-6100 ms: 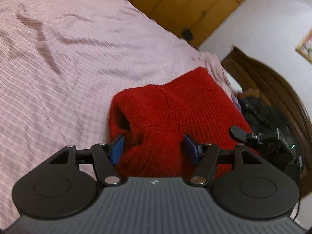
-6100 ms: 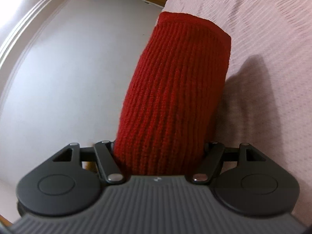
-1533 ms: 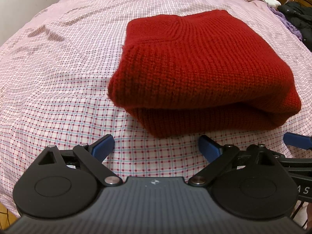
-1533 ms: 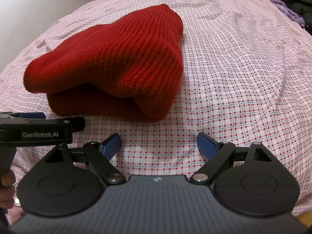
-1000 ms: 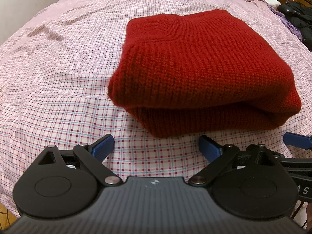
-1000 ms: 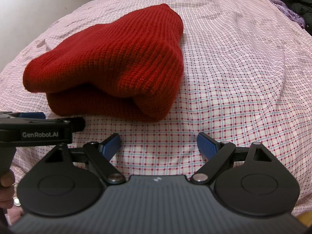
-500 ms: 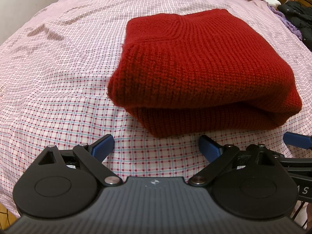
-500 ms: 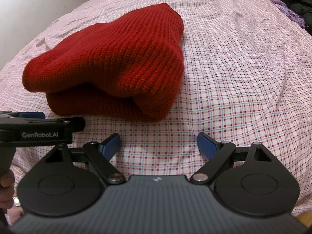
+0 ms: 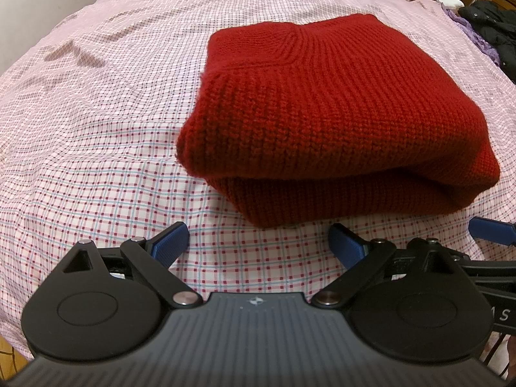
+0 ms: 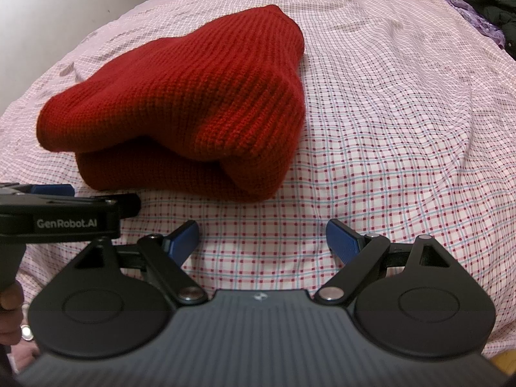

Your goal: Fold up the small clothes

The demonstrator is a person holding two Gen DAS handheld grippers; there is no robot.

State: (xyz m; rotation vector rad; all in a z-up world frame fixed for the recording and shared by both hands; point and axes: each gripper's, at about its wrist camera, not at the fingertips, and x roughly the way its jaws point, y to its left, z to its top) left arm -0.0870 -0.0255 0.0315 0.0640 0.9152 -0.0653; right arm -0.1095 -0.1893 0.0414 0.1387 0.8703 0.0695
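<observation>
The red sweater (image 9: 335,119) lay folded in a thick bundle on the checked bed sheet (image 9: 96,129), a little beyond both grippers. The left gripper (image 9: 259,242) and the right gripper (image 10: 262,237) both stood wide open with nothing between the fingers, hovering above the sheet just in front of the bundle. The fold looked finished, in my judgement. To end this step well, it would be best to keep the grippers away from the knit, or only press the top layer gently so that it does not spring open. I counted one sweater, two grippers, one dark garment (image 9: 493,29) at the far edge.
</observation>
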